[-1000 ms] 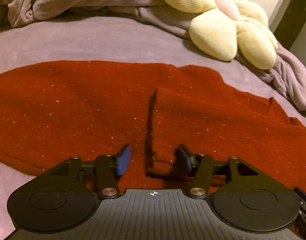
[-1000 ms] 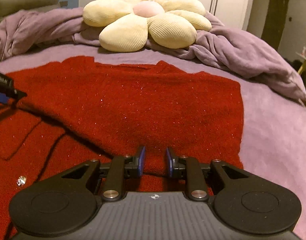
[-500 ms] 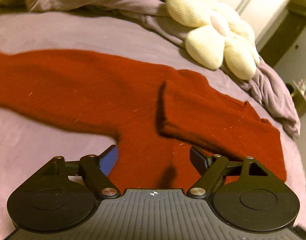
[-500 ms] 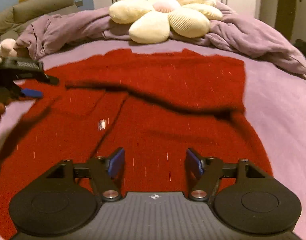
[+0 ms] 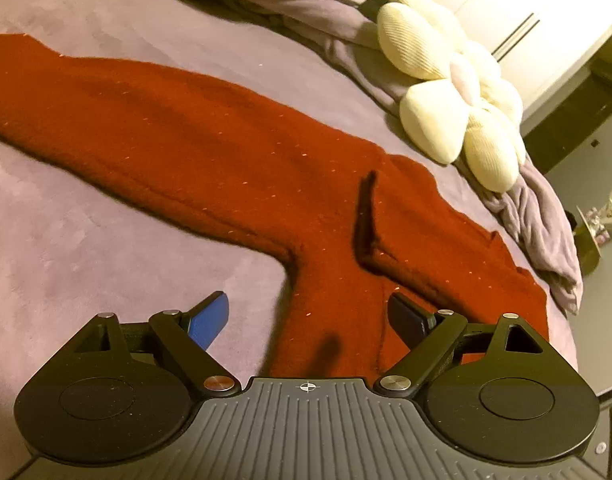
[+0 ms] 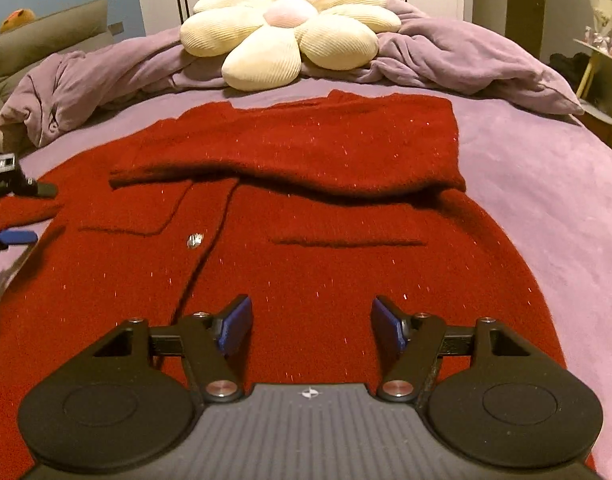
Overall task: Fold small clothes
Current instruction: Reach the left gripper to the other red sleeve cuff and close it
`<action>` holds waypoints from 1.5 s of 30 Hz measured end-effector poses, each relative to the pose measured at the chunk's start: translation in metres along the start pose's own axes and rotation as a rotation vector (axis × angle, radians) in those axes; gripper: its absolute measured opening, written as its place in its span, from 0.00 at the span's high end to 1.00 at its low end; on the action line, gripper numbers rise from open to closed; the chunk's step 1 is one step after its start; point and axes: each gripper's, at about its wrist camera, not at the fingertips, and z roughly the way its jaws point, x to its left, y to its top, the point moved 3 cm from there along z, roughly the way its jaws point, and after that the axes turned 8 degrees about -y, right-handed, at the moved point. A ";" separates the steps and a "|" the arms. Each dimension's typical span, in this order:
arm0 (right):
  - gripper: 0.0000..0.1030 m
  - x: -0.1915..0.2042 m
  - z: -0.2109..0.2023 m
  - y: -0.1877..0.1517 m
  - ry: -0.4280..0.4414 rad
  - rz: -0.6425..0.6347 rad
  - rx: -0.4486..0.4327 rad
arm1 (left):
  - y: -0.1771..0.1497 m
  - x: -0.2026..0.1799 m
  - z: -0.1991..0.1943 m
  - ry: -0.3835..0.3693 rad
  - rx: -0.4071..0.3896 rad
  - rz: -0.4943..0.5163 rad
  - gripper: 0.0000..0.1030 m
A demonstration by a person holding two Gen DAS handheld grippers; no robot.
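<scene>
A red knitted cardigan (image 6: 306,216) lies flat on the purple bed, with one sleeve folded across its upper body (image 6: 290,160) and a silver button (image 6: 194,239) on the front. In the left wrist view the cardigan (image 5: 234,160) has its other sleeve stretched out to the left. My left gripper (image 5: 309,320) is open and empty, above the cardigan's side edge near the armpit. It also shows at the left edge of the right wrist view (image 6: 14,216). My right gripper (image 6: 309,325) is open and empty over the cardigan's lower part.
A cream flower-shaped cushion (image 6: 286,36) lies on a bunched purple blanket (image 6: 465,60) at the head of the bed. The purple bed cover (image 5: 86,248) surrounds the cardigan. A small side table (image 6: 601,64) stands to the right of the bed.
Both grippers have opened and let go of the sleeve, which now lies folded across the cardigan's body. Both have pulled back, the left one toward the cardigan's left side.
</scene>
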 end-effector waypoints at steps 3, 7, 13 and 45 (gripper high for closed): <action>0.53 -0.010 0.019 0.024 -0.055 0.033 -0.019 | 0.003 -0.012 0.006 -0.025 -0.007 0.012 0.12; 0.67 -0.032 0.045 0.063 -0.126 0.128 -0.064 | 0.014 -0.044 0.030 -0.020 -0.014 0.091 0.13; 0.70 -0.038 0.099 0.084 -0.178 0.065 0.004 | 0.024 -0.067 0.089 0.014 0.073 0.112 0.23; 0.33 0.011 0.009 0.002 0.026 0.080 0.005 | 0.074 0.155 -0.064 0.038 -0.380 -0.412 0.05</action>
